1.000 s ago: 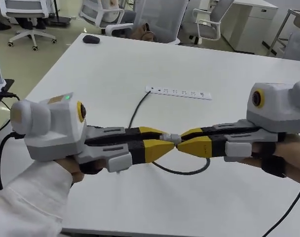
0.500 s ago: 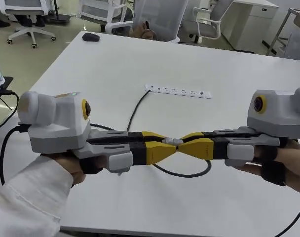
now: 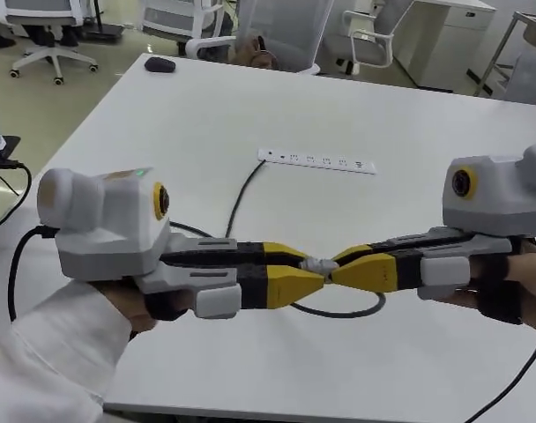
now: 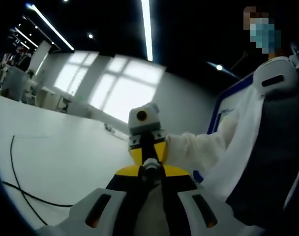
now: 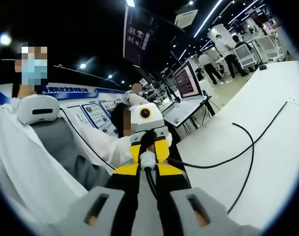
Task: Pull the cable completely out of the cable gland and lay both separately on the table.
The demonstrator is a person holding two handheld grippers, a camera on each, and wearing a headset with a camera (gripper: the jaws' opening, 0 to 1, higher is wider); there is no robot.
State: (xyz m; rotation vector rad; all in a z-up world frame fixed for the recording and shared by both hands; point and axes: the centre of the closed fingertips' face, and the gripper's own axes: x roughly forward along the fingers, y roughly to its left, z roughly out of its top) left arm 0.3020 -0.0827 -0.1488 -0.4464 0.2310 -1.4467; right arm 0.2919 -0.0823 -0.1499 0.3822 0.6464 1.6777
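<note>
Both grippers are held above the white table point(image 3: 250, 123), pointing tip to tip at the lower centre of the head view.

1. The left gripper point(image 3: 310, 267) enters from the left of the frame. In the left gripper view its point(image 4: 150, 173) yellow-tipped jaws are closed on the small grey-white round cable gland point(image 4: 150, 167), which sits between the tips at the lower centre.
2. The right gripper point(image 3: 337, 269) enters from the right of the frame. In the right gripper view its point(image 5: 147, 170) jaws are drawn together on the thin black cable point(image 5: 150, 184), which runs back between them from the cable gland point(image 5: 147, 160).
3. In the head view the cable gland point(image 3: 320, 264) bridges the short gap between the two sets of yellow tips. The cable is still seated in it.
4. A loop of black cable point(image 3: 338, 311) shows just below the tips. Whether it is the same cable cannot be told.

In the upper half of the head view, a white power strip point(image 3: 316, 161) lies at the centre and a black computer mouse point(image 3: 160, 63) at the upper left. Office chairs point(image 3: 48, 26) stand beyond the table's far edge.
</note>
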